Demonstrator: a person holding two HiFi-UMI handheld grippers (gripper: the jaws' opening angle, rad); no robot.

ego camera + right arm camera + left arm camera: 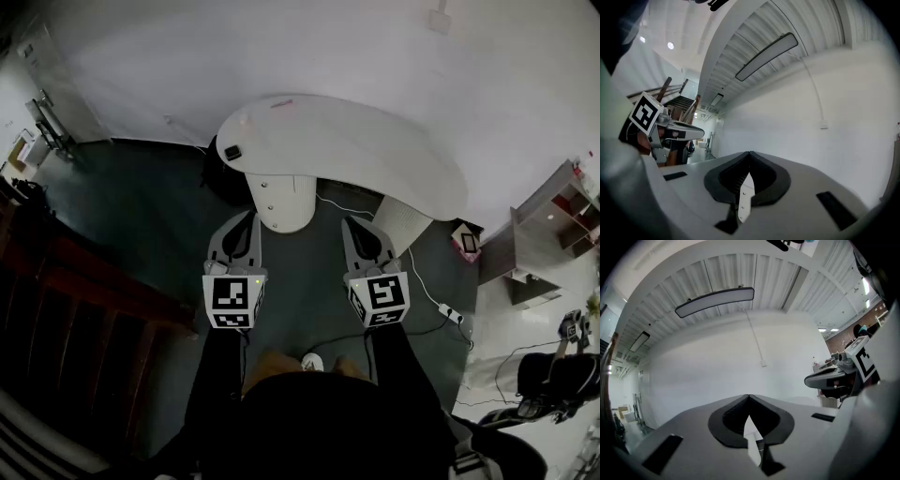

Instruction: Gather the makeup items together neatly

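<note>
Readiness pose: I hold left gripper [247,223] and right gripper [354,228] level, short of the white table [375,150]. Fingers on both are pinched together, empty.

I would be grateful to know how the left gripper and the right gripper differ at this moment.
The left gripper and the right gripper carry different square marker patterns on their cubes. In the head view, the left gripper's tip lines up with the edge of the table's broad white pedestal, while the right gripper's tip lies over dark floor. Shared: both are shut, empty, and held level side by side.
</note>
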